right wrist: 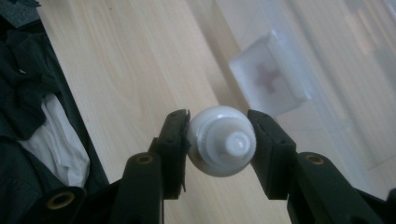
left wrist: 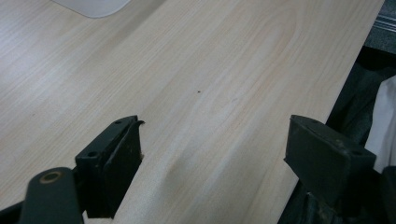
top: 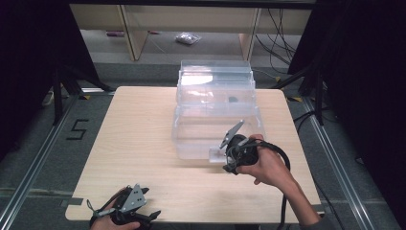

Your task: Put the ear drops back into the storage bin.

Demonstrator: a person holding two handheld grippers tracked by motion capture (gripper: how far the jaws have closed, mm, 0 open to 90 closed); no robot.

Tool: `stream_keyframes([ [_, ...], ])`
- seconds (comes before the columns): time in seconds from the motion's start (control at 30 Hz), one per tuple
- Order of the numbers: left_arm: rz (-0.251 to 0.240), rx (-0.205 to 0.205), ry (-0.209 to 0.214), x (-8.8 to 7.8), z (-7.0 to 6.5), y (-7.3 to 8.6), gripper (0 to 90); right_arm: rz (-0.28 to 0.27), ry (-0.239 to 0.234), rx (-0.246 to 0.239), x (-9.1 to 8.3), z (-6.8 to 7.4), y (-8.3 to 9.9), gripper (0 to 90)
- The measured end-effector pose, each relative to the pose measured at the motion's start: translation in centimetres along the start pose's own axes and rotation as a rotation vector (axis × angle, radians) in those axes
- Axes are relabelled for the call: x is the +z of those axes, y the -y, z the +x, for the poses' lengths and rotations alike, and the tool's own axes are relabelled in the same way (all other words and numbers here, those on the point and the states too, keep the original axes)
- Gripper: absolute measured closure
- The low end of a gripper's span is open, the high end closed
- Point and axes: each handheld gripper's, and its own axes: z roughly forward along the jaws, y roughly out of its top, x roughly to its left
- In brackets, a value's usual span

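At the table's near edge, the left gripper rests with its jaws spread wide over bare wood, nothing between them. Farther in, the right gripper clamps a small white bottle at its sides, cap end pointing straight out along the jaws. The clear plastic organizer stands just beyond, its front handle ahead of the bottle; the right hand is much the nearer.

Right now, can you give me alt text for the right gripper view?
The right gripper clamps a small white bottle, cap toward the camera, between its two black jaws. Behind it lie a pale wooden table and a clear plastic box with a faint red cross.
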Motion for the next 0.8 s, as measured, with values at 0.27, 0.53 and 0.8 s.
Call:
stream_keyframes([
  [0.27, 0.0, 0.0, 0.0, 0.0, 0.0, 0.0, 18.0, 0.016, 0.037, 0.054, -1.3, -2.3, 0.3, 60.1],
  [0.53, 0.004, 0.003, 0.002, 0.0, 0.0, 0.0, 18.0, 0.018, 0.06, 0.106, -2.4, -4.5, 0.5, 60.2],
  [0.8, 0.005, 0.019, 0.009, -0.1, 0.2, 0.0, 18.0, 0.021, 0.081, 0.149, -2.5, -6.6, 0.7, 60.1],
])
